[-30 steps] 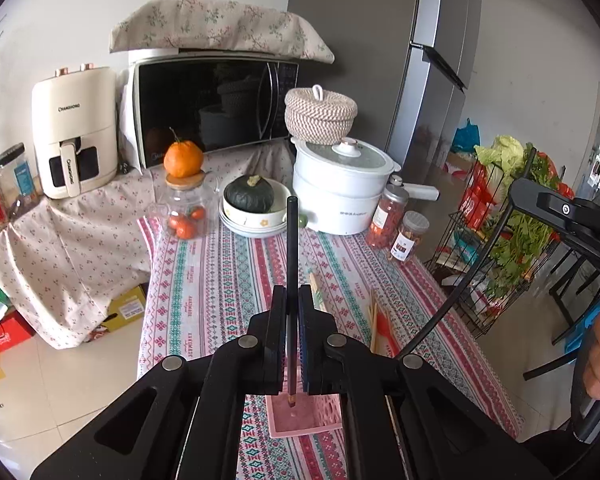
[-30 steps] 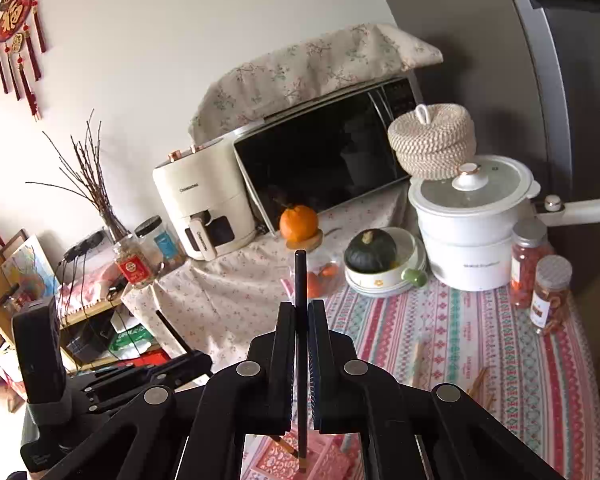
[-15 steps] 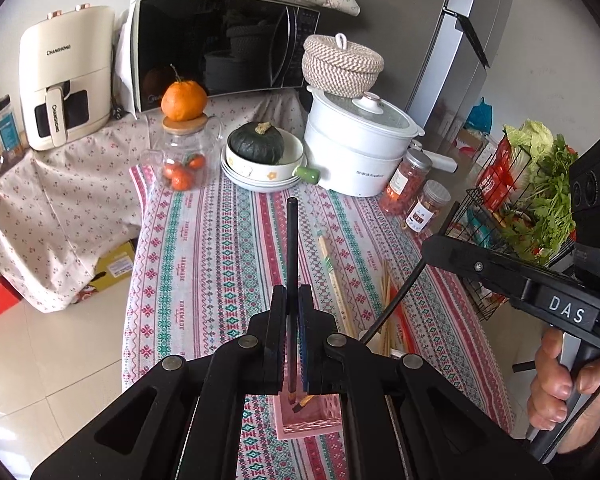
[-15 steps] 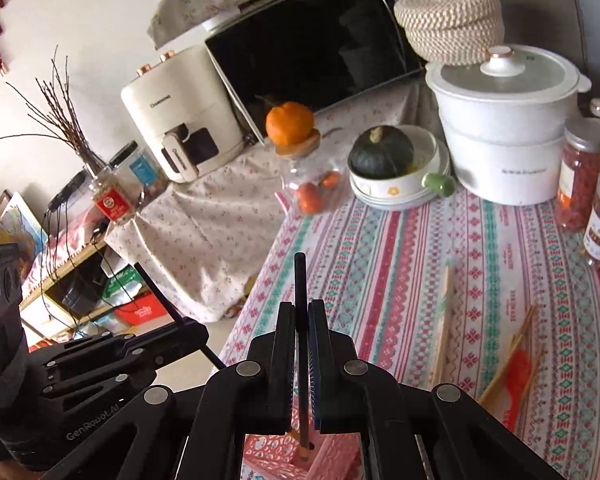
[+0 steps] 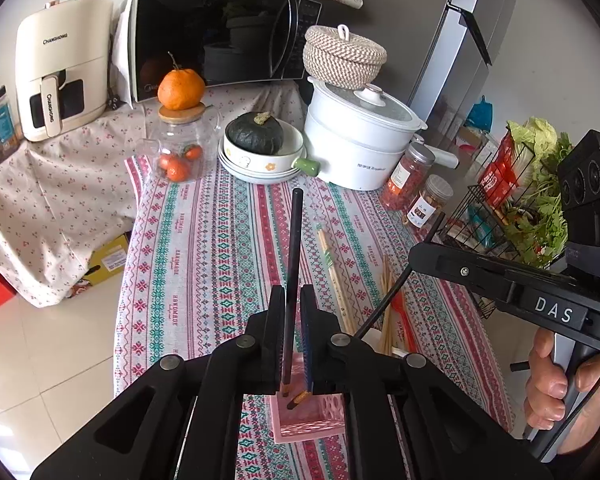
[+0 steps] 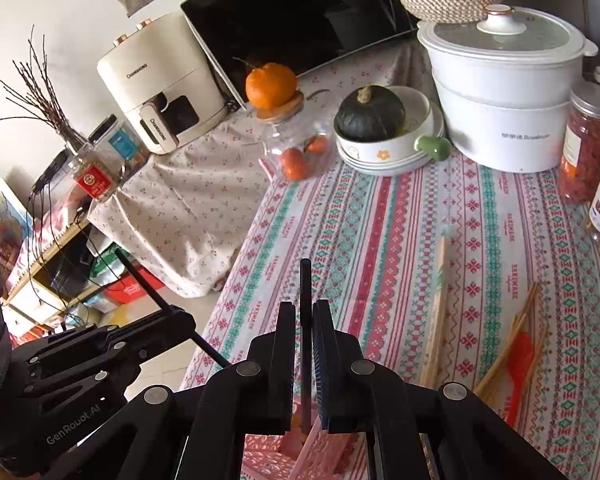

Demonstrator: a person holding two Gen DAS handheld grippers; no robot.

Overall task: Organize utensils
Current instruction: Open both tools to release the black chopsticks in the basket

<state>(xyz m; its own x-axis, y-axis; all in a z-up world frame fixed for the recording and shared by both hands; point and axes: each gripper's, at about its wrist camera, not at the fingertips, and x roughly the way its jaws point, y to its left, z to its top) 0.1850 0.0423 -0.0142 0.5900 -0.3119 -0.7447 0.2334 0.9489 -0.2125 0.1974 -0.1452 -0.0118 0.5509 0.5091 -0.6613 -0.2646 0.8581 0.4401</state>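
A pink square holder (image 5: 308, 416) stands on the patterned tablecloth (image 5: 204, 256) near its front edge; it also shows in the right wrist view (image 6: 320, 446). My left gripper (image 5: 293, 296) has its jaws slightly apart around a dark chopstick (image 5: 293, 248), whose lower tip is down in the holder. My right gripper (image 6: 305, 312) likewise has its jaws slightly apart around a second dark chopstick (image 6: 305, 292), tip in the holder. Light wooden chopsticks (image 5: 334, 272) and thin sticks with a red utensil (image 5: 396, 308) lie loose on the cloth.
At the table's back stand a glass jar with an orange on it (image 5: 180, 136), a bowl with a green squash (image 5: 260, 148), a white pot (image 5: 360, 140) and two spice jars (image 5: 412, 180). A microwave (image 5: 220, 36) and air fryer (image 5: 60, 64) stand behind. A vegetable rack (image 5: 520, 200) is at right.
Both grippers have come down and tilted toward the table, lowering both dark chopsticks' tips into the pink holder. Both pairs of jaws have loosened from clamped to slightly apart.
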